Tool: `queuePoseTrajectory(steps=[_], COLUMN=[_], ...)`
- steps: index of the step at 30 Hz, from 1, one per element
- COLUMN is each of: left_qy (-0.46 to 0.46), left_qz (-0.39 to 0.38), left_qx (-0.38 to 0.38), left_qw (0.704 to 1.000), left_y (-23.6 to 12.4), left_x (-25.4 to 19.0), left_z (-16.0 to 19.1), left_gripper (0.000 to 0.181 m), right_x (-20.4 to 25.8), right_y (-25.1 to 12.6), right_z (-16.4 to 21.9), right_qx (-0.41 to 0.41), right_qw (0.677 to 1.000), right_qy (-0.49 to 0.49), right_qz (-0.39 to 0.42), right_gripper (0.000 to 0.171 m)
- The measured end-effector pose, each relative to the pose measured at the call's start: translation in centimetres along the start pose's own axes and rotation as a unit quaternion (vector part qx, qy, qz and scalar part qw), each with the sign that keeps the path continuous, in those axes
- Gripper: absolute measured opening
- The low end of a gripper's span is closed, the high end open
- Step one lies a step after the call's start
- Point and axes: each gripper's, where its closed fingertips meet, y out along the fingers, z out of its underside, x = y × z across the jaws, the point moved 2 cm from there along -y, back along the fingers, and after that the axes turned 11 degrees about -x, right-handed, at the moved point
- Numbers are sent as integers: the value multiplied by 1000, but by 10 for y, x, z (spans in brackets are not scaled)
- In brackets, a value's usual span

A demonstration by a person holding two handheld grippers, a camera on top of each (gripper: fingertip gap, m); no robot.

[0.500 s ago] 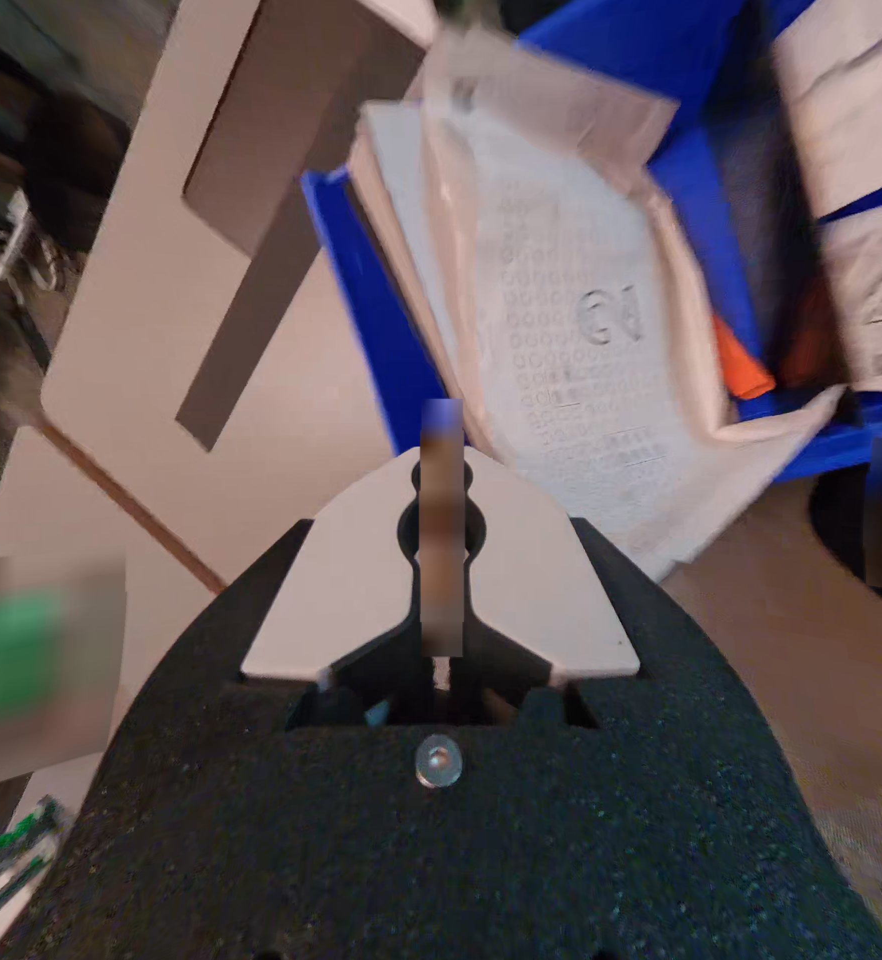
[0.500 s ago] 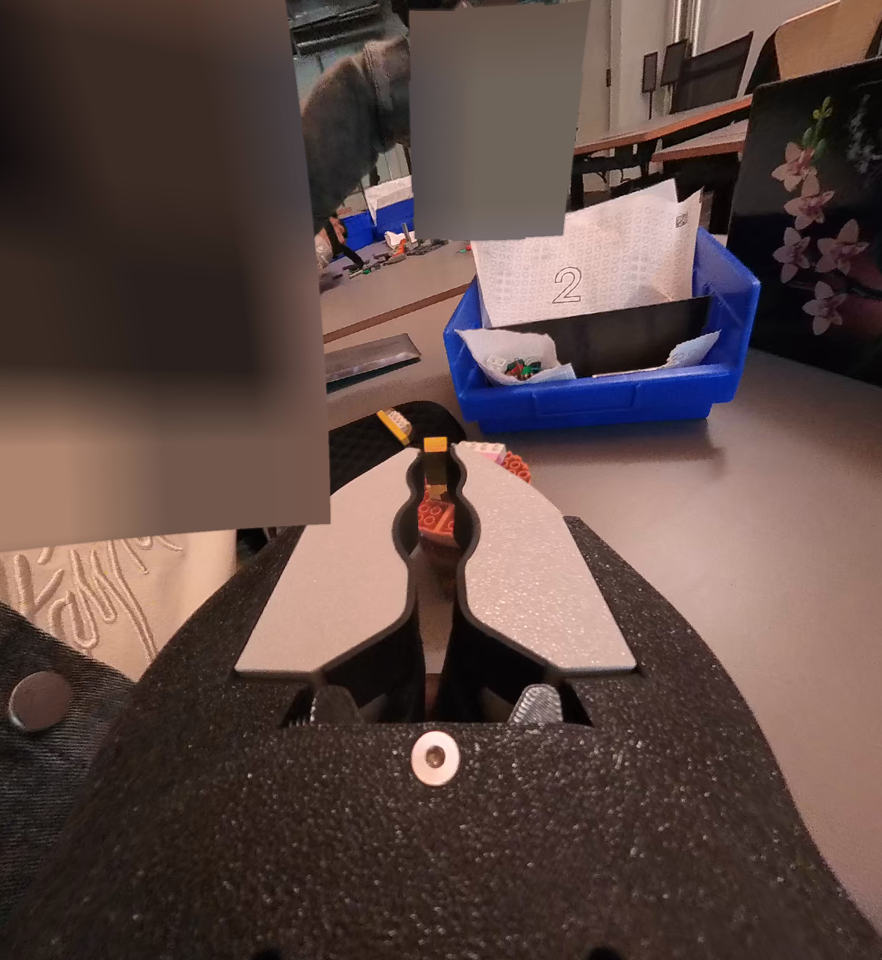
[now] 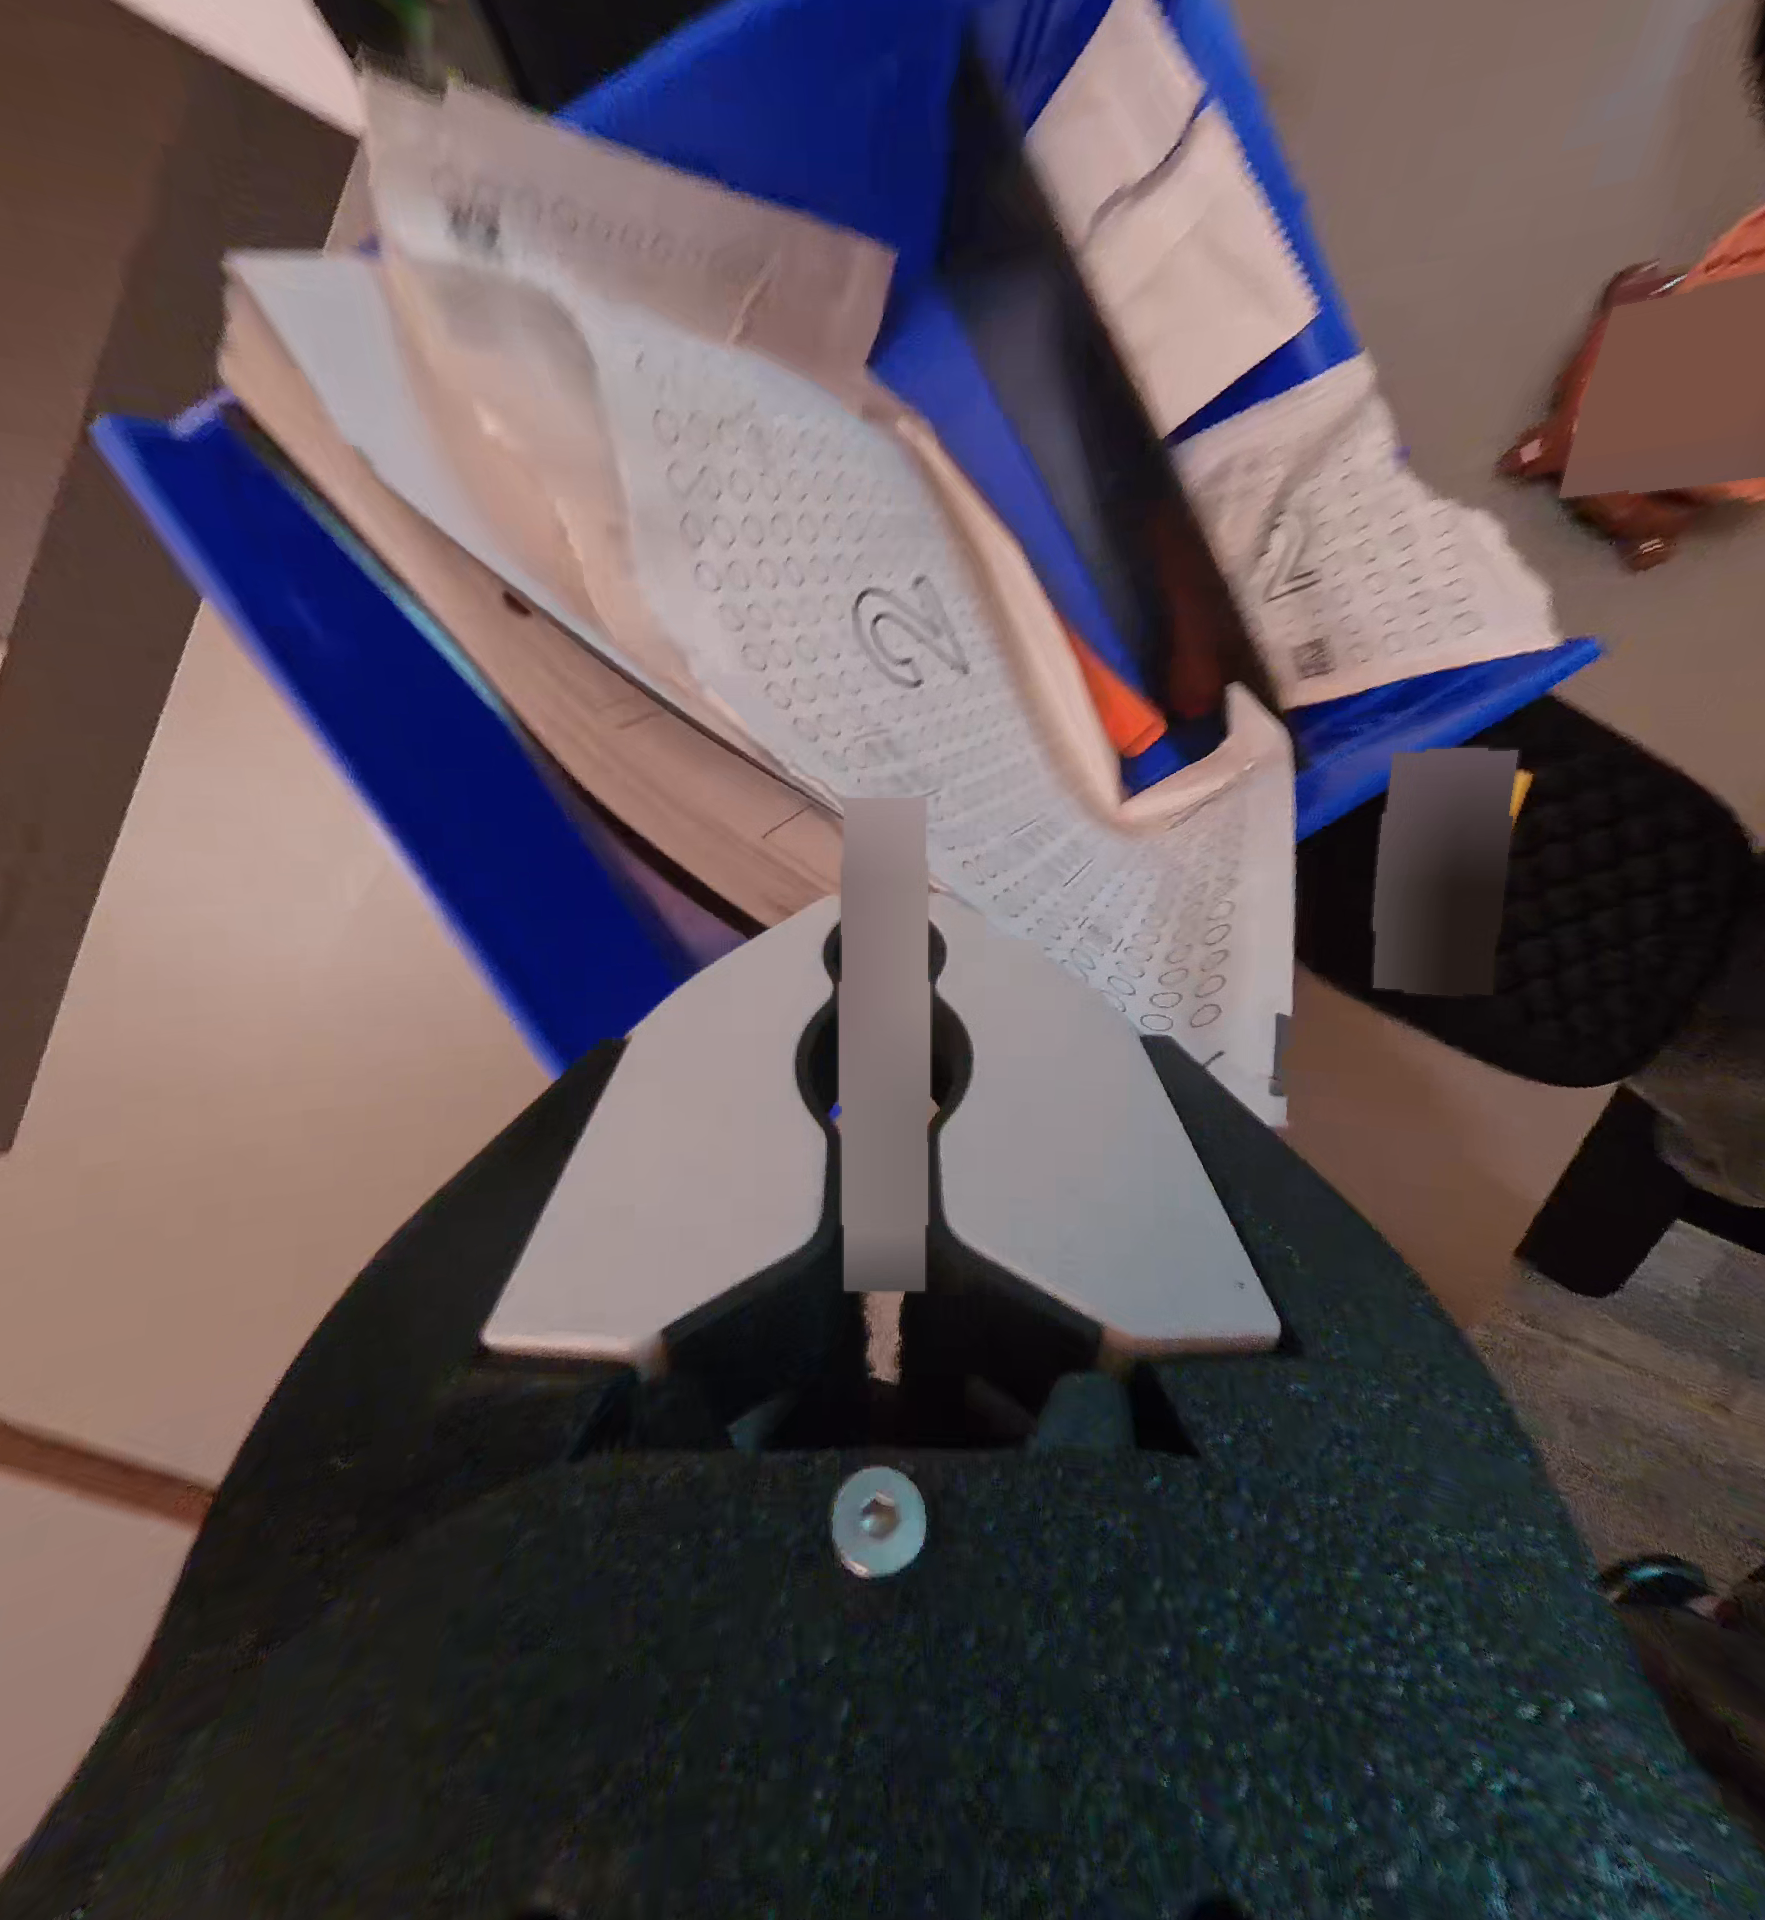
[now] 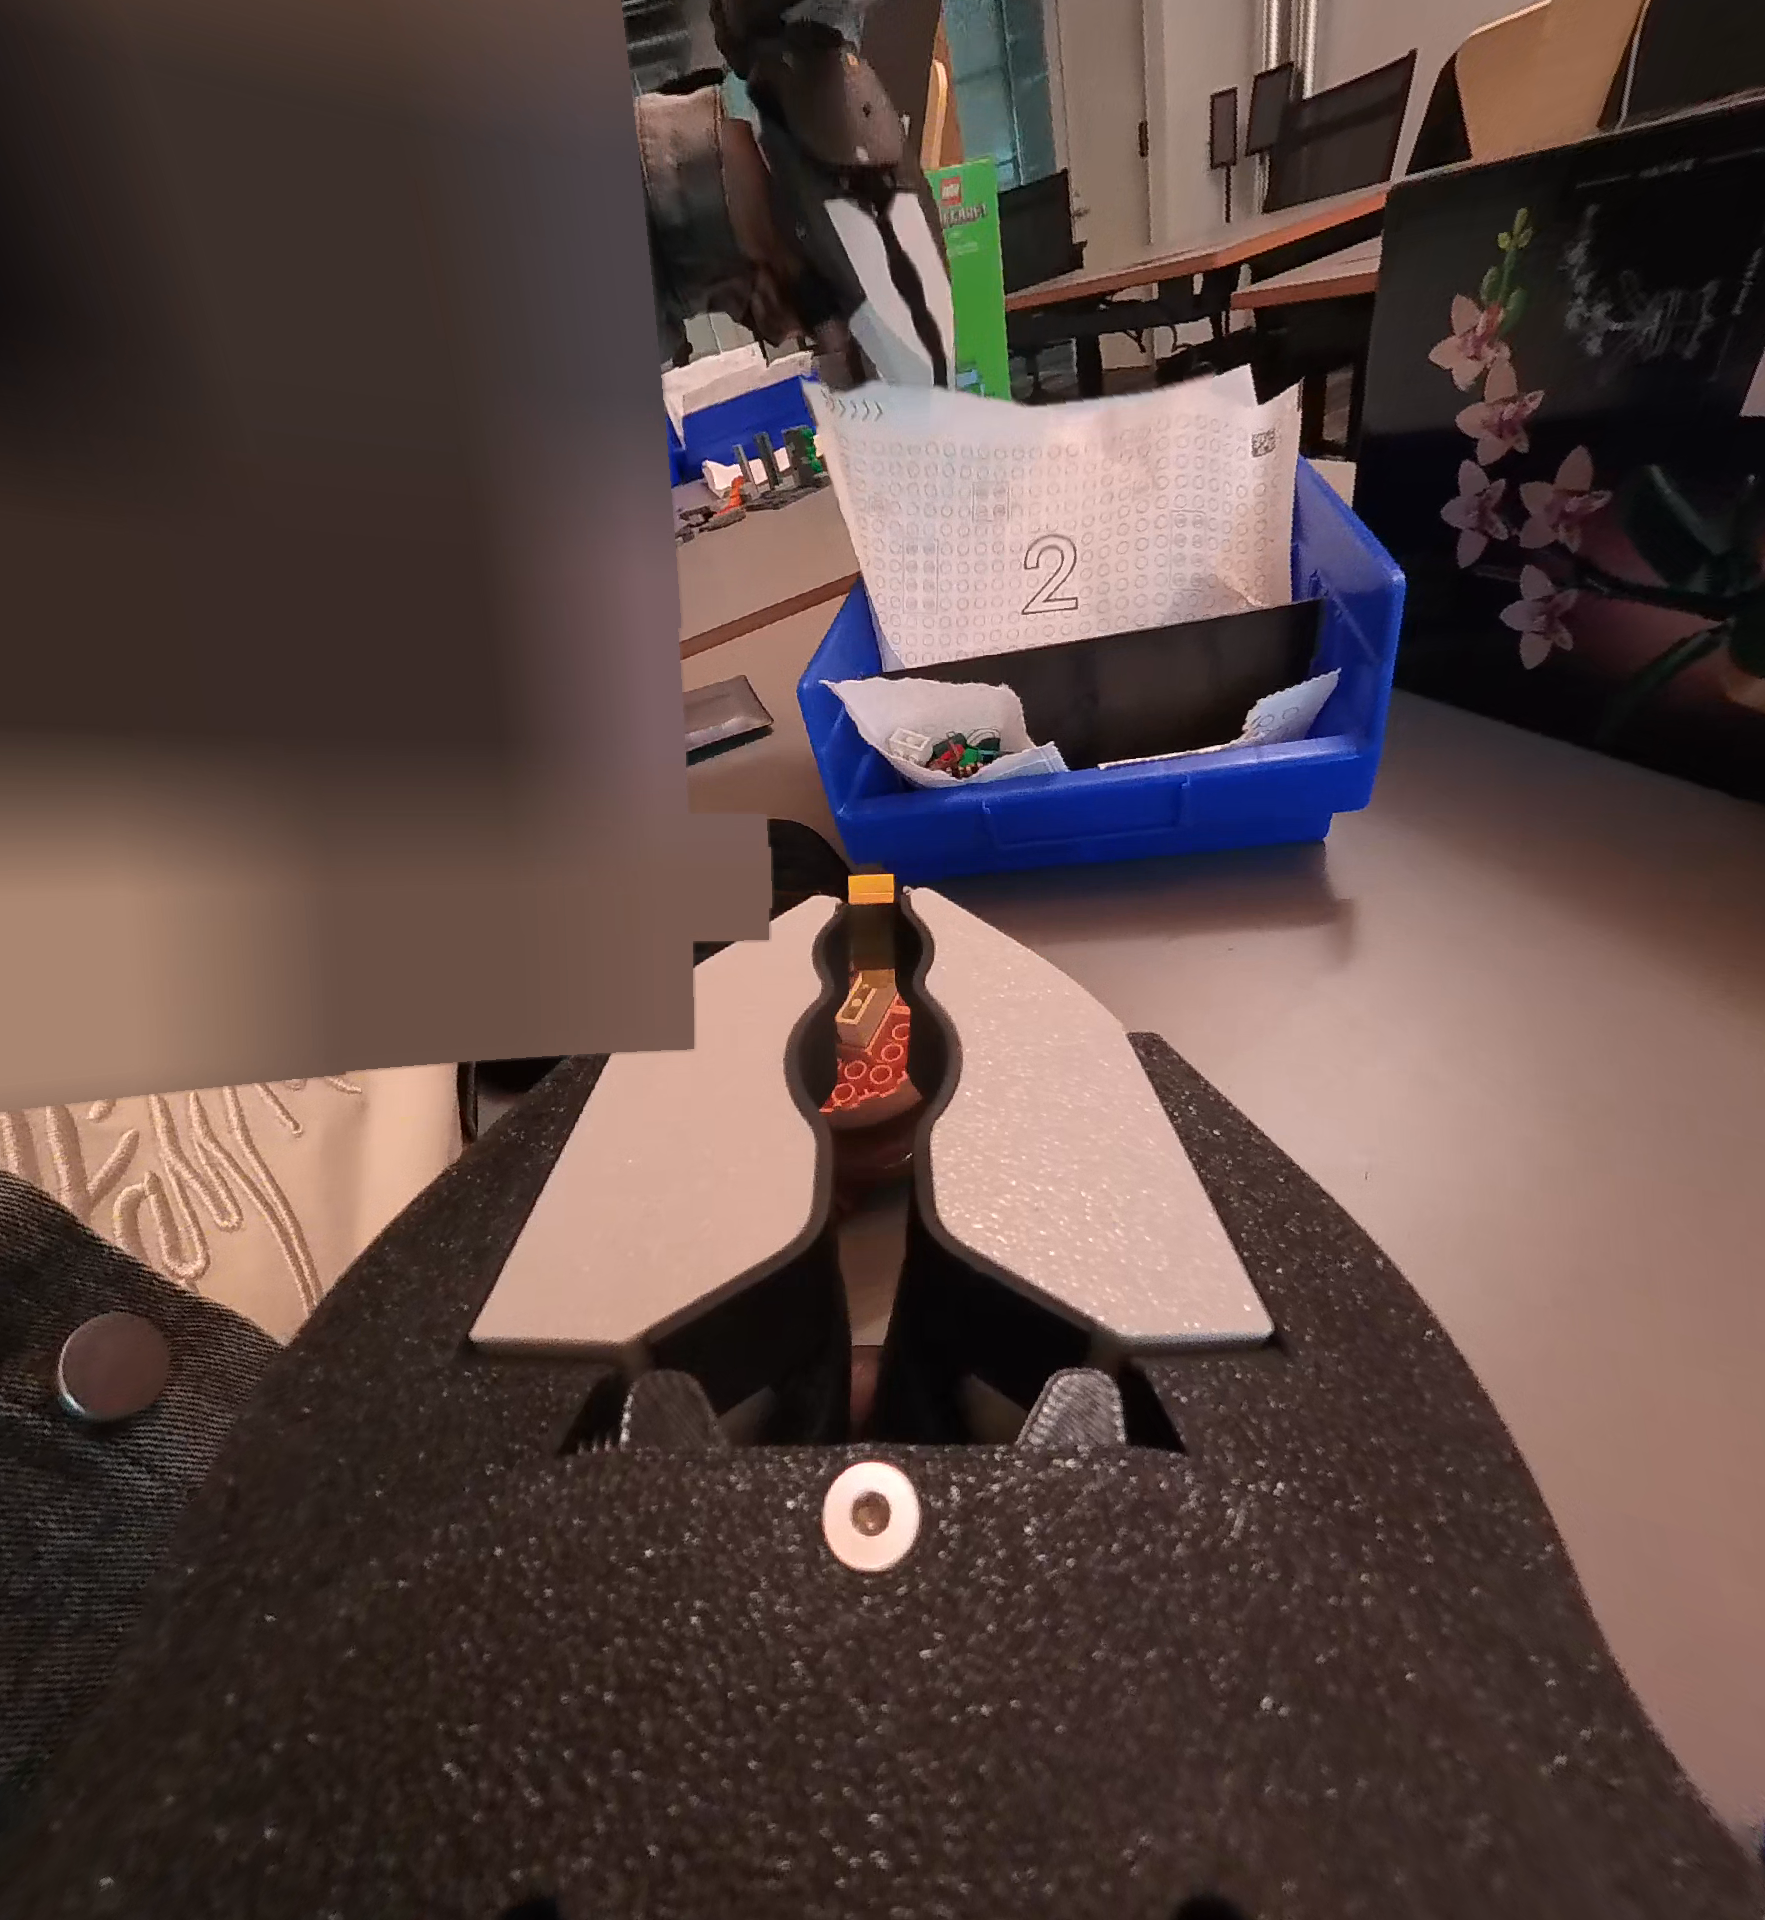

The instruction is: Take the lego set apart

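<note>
My right gripper (image 4: 873, 904) is shut on the lego set (image 4: 873, 1060), an orange-red studded plate with a tan brick on it. A yellow piece (image 4: 870, 888) sticks out past the tips. It holds the set low over the grey table (image 4: 1480, 1091), in front of the blue bin (image 4: 1086, 821). My left gripper (image 3: 883, 914) hangs over the same blue bin (image 3: 462, 748), above a white paper bag (image 3: 857, 582). Its jaws stand close together and a patch hides the gap between them. It also shows in the right wrist view (image 4: 883, 301), above the bag (image 4: 1054, 520).
A black box with orchid pictures (image 4: 1605, 468) stands right of the bin. A second blue bin and loose bricks (image 4: 743, 457) lie on a farther table, by a green box (image 4: 971, 270). A black mesh chair (image 3: 1605, 914) stands by the table edge. A person's denim jacket (image 4: 47, 1455) is at my left. My right fingertips sit around 35 centimeters from my left ones.
My left gripper has moved farther over the blue bin, so the bags sit more central under it. My right gripper has barely moved and still holds the set.
</note>
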Motion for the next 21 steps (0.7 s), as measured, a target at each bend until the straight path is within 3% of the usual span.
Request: queuePoseTrajectory(steps=[4, 10, 21], left_qy=[33, 100, 92], left_qz=[20, -38, -56], left_qx=[-51, -67, -153], left_qw=[998, 992, 982], left_y=[3, 12, 27], left_x=[-21, -34, -38], left_z=[-21, -46, -79], left_gripper=[7, 8, 8], right_x=[0, 0, -1], right_y=[-1, -2, -4], right_z=[0, 0, -2], right_qx=[-2, 1, -4], right_qw=[1000, 1000, 1000], right_qy=[0, 1, -1], right_qz=[2, 3, 6], right_gripper=[7, 7, 7])
